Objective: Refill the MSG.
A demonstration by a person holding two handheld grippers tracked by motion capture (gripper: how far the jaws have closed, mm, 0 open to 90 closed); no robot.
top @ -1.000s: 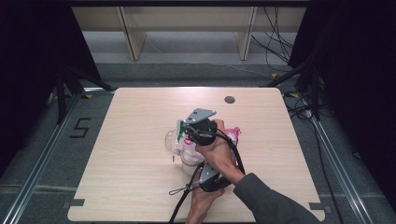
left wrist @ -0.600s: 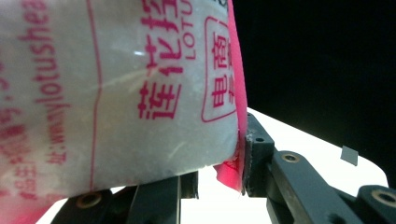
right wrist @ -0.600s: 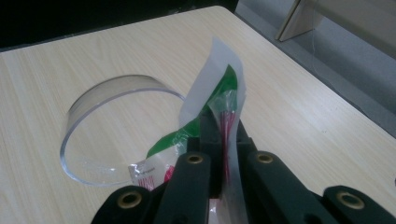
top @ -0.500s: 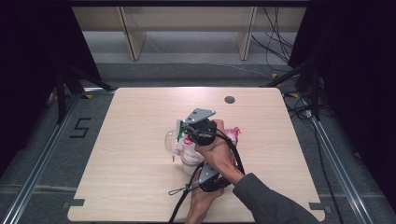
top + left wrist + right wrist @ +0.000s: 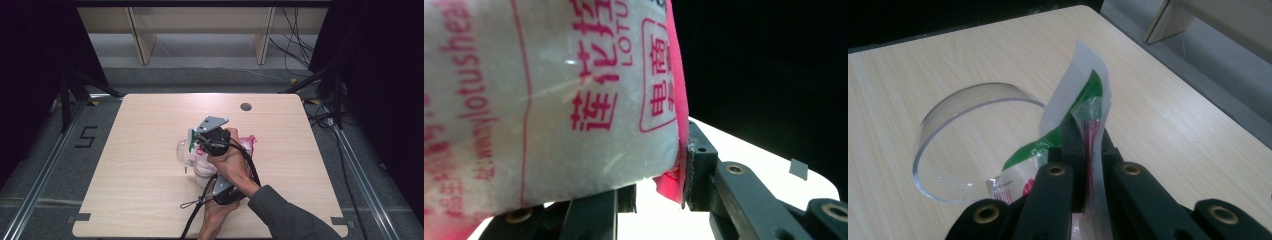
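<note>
Light wood table (image 5: 140, 200) sits in a dark room. Near its middle lies a white bag with pink writing (image 5: 549, 100), and a clear round tub (image 5: 955, 145) stands at about 9 o'clock from it. The left gripper (image 5: 659, 185) is squeezed onto the bag's bottom edge. The right gripper (image 5: 1087, 150) pinches a small green and white packet (image 5: 1078, 100) tight. To do well, I think both should grip firmly, pull slowly, and keep everything over the tub.

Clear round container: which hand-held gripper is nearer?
Right. The right hand-held gripper, clamping a packet edge, sits just beside the clear round container; the left hand-held gripper is farther back, toward the table's near edge.
</note>
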